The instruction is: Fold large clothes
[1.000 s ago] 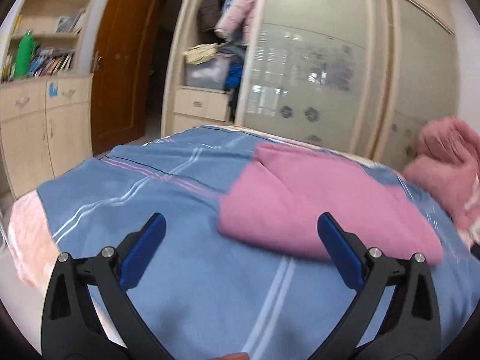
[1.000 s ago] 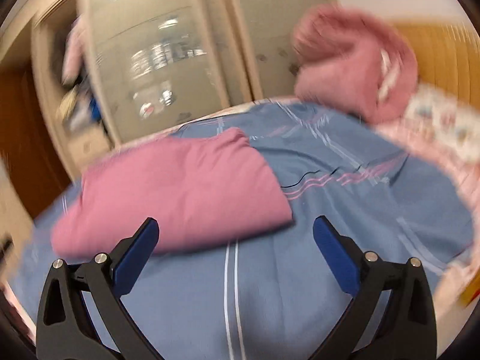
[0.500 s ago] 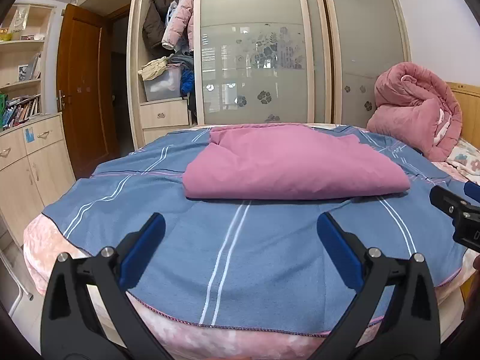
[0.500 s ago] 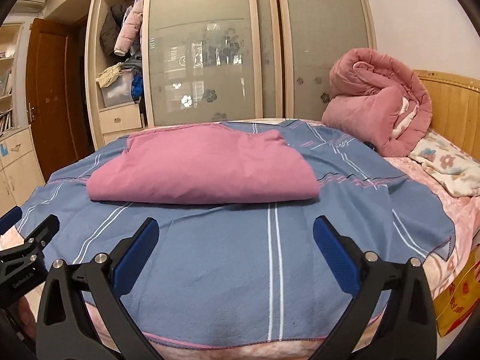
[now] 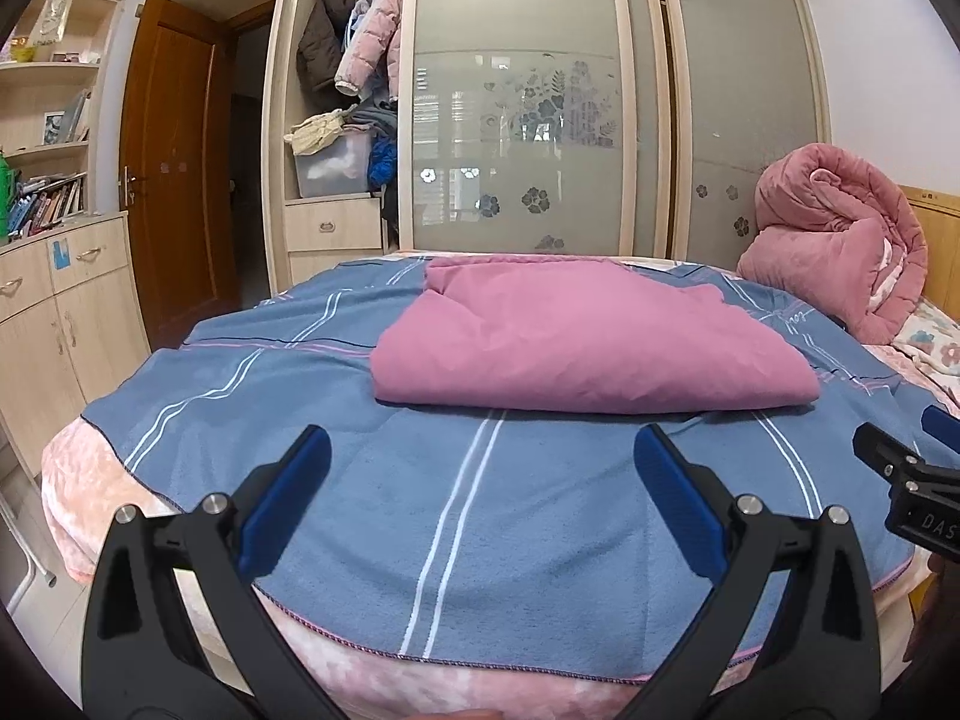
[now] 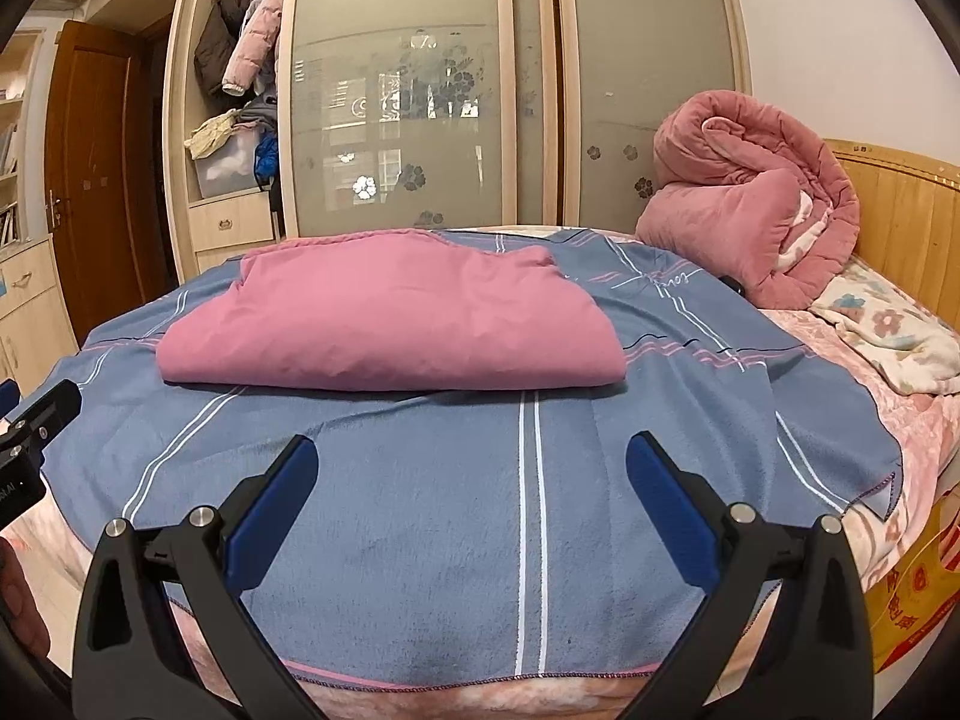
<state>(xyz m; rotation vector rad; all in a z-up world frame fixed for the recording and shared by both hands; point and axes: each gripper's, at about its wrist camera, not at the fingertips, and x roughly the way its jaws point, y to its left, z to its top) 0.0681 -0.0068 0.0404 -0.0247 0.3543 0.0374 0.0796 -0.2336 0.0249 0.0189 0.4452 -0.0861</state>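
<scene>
At the right edge of your left wrist view, the black body of the right hand-held gripper [image 5: 918,489] carries white letters "DAS", cut off by the frame. At the left edge of your right wrist view, the left hand-held gripper [image 6: 27,450] shows small white lettering too blurred to read.

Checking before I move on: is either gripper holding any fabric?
No. The left gripper and right gripper are open and empty; the pink garment lies folded.

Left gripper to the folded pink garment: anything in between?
Nothing but bare blue striped blanket between the open left gripper and the folded pink garment, per the left wrist view.
</scene>
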